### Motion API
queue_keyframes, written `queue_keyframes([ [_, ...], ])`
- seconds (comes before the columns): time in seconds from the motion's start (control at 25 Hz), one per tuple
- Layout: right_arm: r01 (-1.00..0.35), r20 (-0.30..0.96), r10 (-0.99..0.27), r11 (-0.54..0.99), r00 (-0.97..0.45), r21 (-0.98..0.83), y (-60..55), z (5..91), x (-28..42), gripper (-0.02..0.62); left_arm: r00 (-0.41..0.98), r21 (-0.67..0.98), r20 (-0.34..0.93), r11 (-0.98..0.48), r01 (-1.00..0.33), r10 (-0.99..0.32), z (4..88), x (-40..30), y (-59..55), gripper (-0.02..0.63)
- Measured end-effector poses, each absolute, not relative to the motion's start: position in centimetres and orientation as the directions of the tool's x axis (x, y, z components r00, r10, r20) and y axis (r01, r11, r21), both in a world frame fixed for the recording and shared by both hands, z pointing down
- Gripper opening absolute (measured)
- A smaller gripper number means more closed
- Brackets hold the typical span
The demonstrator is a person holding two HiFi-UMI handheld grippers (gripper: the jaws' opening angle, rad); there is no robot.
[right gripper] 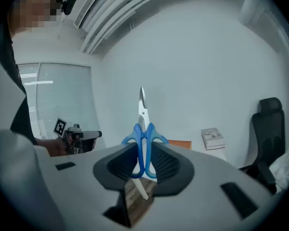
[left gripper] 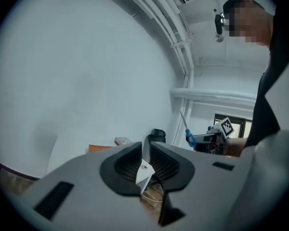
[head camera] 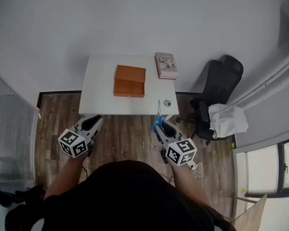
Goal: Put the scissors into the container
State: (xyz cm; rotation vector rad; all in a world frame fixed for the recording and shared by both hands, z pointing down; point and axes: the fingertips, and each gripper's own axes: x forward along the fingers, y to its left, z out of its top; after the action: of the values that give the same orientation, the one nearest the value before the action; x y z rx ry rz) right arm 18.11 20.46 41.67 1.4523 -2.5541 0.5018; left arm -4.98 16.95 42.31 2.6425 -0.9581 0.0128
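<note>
Blue-handled scissors (right gripper: 143, 129) stand blades up between the jaws of my right gripper (right gripper: 144, 147), which is shut on the handles. From the head view, the right gripper (head camera: 162, 124) and the scissors (head camera: 157, 122) hover just in front of the white table (head camera: 98, 88). The container, an open orange-brown box (head camera: 130, 81), sits mid-table, well beyond both grippers. My left gripper (head camera: 92, 121) hangs off the table's front left, jaws drawn together with only a thin slit and nothing between them (left gripper: 145, 147). The box (right gripper: 181, 144) shows small behind the scissors.
A stack of books (head camera: 166, 65) lies at the table's back right corner, and a small round object (head camera: 167, 102) near its front right edge. A black office chair (head camera: 220, 83) with a white cloth (head camera: 227, 120) stands right of the table. Wood floor lies below.
</note>
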Motion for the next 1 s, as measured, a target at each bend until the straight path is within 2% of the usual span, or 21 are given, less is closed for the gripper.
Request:
queue_keyframes([
  [0.36, -0.874, 0.309, -0.819, 0.432, -0.484, -0.222, 21.1, 42.7, 15.4, 0.09, 0.804, 0.283, 0.074, -0.76, -0.585, -0.591, 41.3, -7.3, 17.8, 0.051],
  [1.0, -0.875, 0.255, -0.85, 0.388, -0.462, -0.29, 19.9, 42.7, 13.3, 0.089, 0.828, 0.333, 0.121, -0.764, -0.553, -0.547, 44.3, -9.5, 17.2, 0.051],
])
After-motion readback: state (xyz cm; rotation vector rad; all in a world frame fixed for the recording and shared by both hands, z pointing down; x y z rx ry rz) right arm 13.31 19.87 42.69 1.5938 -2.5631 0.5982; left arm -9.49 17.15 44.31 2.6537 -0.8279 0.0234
